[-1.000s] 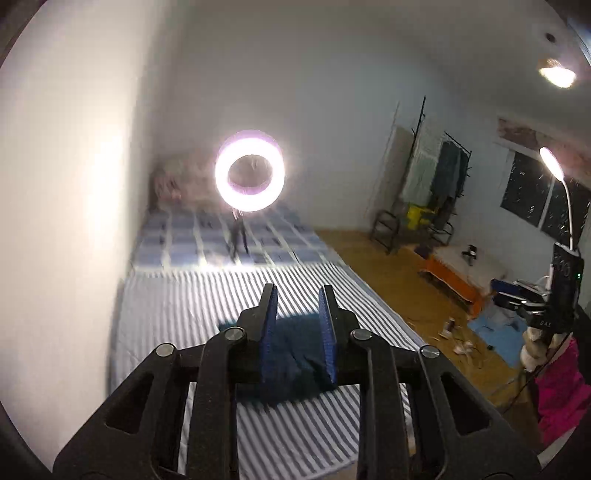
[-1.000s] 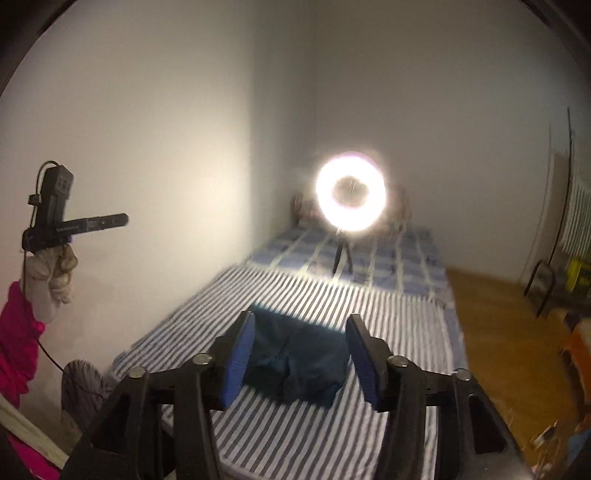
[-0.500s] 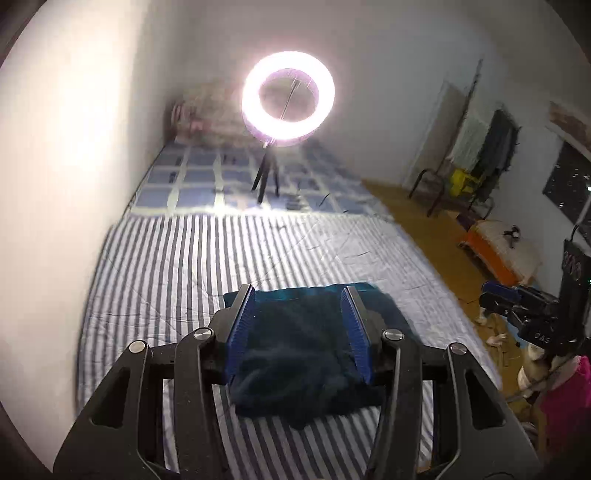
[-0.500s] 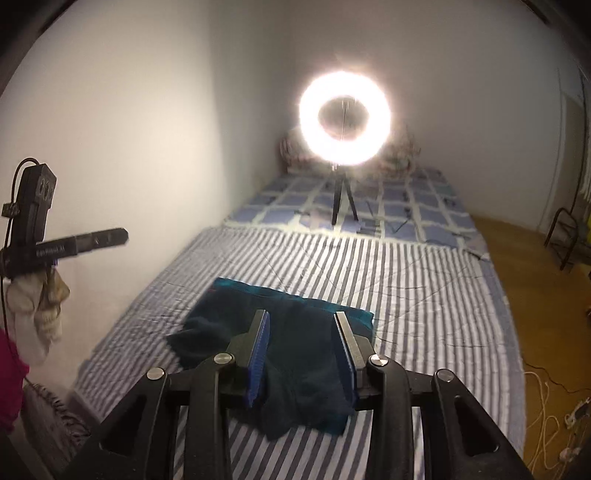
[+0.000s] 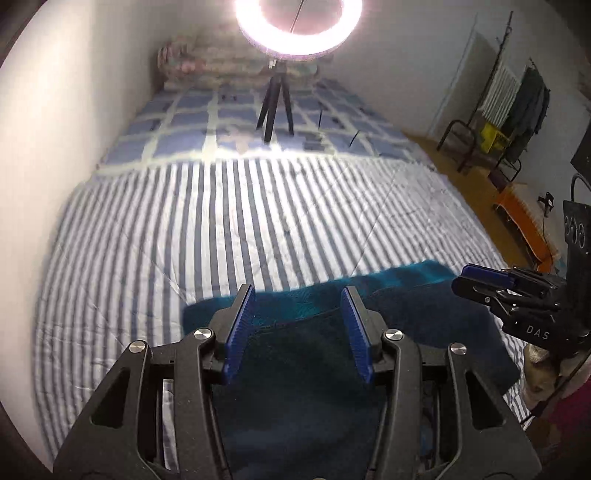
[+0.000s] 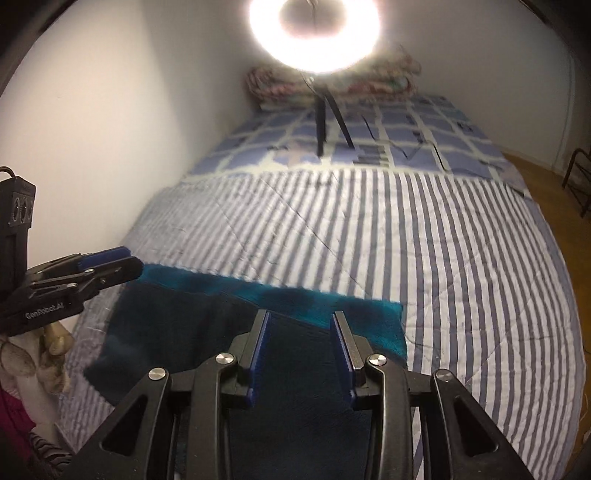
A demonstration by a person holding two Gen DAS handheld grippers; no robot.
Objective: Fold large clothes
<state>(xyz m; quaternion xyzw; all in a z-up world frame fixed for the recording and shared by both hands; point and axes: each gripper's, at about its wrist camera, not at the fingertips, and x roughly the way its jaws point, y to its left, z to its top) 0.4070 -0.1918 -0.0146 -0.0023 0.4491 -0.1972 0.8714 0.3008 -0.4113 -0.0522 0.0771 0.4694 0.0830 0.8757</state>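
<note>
Garment: dark teal garment (image 5: 303,373), lower centre, flat on striped bedsheet (image 5: 229,229).
Left gripper (image 5: 297,326): fingers apart, empty, over the garment.
Right gripper (image 6: 301,349): fingers apart, empty, over the garment.

Bed with blue-and-white striped sheet (image 5: 258,221) over its near part; blue checked sheet (image 5: 192,122) over the far part. Ring light (image 5: 299,29), lit, on a black tripod (image 5: 275,107) standing on the checked sheet. Folded floral bedding (image 6: 332,85) piled at the far end against the wall. Wooden floor (image 5: 476,184) beside the bed. Black clothes rack (image 5: 517,110) with hanging garments by the far wall. Orange bench (image 5: 524,225) near the rack.
</note>
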